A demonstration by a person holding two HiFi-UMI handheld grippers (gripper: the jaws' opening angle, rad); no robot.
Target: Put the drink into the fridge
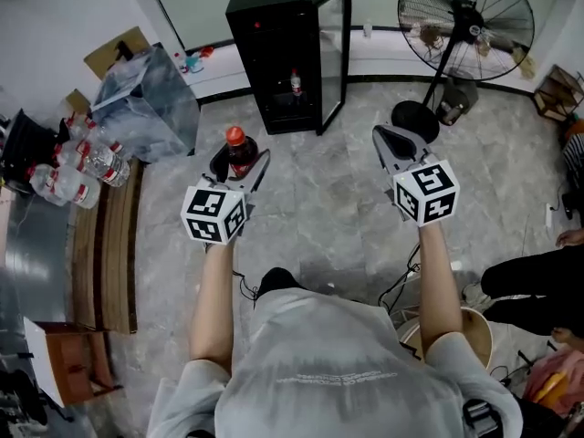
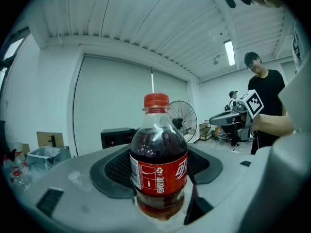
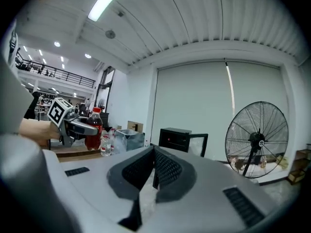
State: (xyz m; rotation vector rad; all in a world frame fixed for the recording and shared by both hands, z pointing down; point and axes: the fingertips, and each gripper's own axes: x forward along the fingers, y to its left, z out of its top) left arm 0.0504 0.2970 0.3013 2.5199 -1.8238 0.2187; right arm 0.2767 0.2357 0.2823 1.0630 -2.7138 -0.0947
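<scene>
The left hand-held gripper (image 1: 239,164) is clamped on a cola bottle (image 2: 158,166). Its jaws stand wide around the lower body, and the bottle is upright with its red cap on top. The right hand-held gripper (image 1: 391,140) has its jaws together on nothing and is held level beside the left one. The fridge (image 1: 274,53) is a small black one with its glass door (image 1: 334,53) swung open, and it stands well apart across the floor (image 1: 310,208).

The likely trouble is the grip itself. The bottle is round, smooth and full, and it is held low, so it could tip or slide out if the jaws ease off on the way over. The fridge sits low, so reaching down may tilt the drink. A small bottle (image 1: 295,82) already stands on a shelf inside and could be knocked over by a careless push. The open door is near the path too, and so is the fan (image 1: 465,16) with its base, so a wide swing could clip either one.
</scene>
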